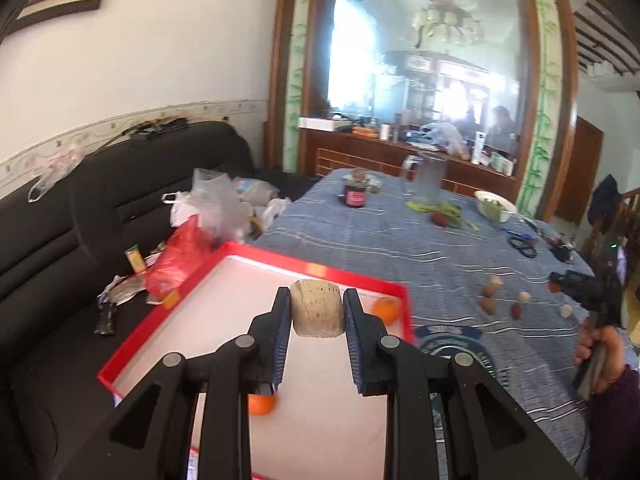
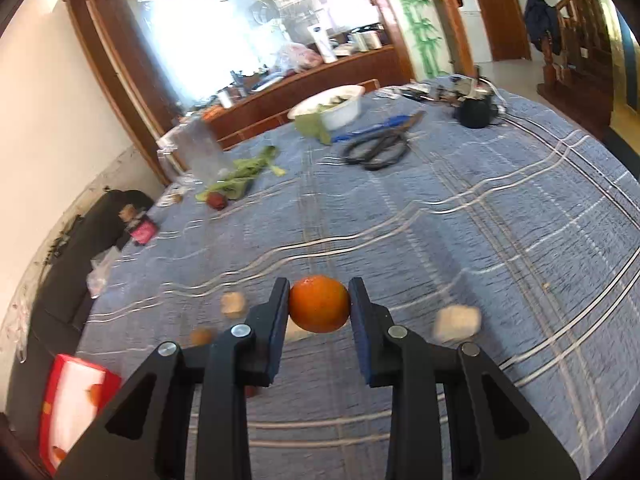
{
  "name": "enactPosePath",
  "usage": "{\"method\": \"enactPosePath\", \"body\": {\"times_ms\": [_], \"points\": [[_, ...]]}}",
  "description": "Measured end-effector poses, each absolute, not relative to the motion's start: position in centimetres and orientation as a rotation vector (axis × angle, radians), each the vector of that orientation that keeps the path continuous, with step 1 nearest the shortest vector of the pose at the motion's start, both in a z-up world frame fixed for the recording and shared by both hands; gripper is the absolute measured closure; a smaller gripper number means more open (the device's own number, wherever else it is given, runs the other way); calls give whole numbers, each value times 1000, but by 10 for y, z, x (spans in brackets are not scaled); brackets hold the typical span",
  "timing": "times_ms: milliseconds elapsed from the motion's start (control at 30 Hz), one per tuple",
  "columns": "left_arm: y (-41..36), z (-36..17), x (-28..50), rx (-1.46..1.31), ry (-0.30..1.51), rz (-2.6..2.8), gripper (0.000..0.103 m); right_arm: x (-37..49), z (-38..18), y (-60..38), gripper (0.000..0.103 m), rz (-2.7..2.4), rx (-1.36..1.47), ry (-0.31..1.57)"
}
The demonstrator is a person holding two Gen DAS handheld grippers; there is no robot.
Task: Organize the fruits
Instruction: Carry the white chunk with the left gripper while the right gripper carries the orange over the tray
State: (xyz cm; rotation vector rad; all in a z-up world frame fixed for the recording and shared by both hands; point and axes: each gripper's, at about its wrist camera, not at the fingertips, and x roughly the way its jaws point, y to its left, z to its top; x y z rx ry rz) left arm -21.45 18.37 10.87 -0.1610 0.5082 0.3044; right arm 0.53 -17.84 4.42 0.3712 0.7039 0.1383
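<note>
My left gripper [image 1: 317,312] is shut on a pale beige chunk of fruit [image 1: 317,313], held above the red-rimmed white tray [image 1: 256,258]. Two oranges lie in the tray, one [image 1: 386,309] at its far right corner, one [image 1: 262,404] partly hidden under my left finger. My right gripper [image 2: 319,304] is shut on an orange [image 2: 319,303] above the blue plaid tablecloth [image 2: 460,240]. Several small fruits [image 1: 490,292] lie loose on the cloth, and a pale piece [image 2: 458,322] sits just right of the right gripper. The tray [image 2: 60,364] also shows at the lower left of the right wrist view.
Black scissors [image 2: 376,148], a white bowl [image 2: 340,108], green vegetable scraps [image 2: 244,172], a clear pitcher [image 1: 426,176] and a dark jar [image 1: 355,197] stand farther back on the table. A black sofa [image 1: 80,208] with plastic bags borders the tray's left. A hand [image 1: 600,352] holds the other gripper at right.
</note>
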Motion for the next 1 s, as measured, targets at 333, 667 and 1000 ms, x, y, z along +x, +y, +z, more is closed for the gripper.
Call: {"method": "enactPosePath", "body": {"times_ms": [333,667,1000], "points": [[228,97,-229,-211,519,387,78,-48,85,-21,71,578,262,732],[239,74,-221,-195,586,389,78,-99,66,93,71,847,93,815],[256,65,-187,-151,678,431,78,-84,23,143,71,813,-56,972]]}}
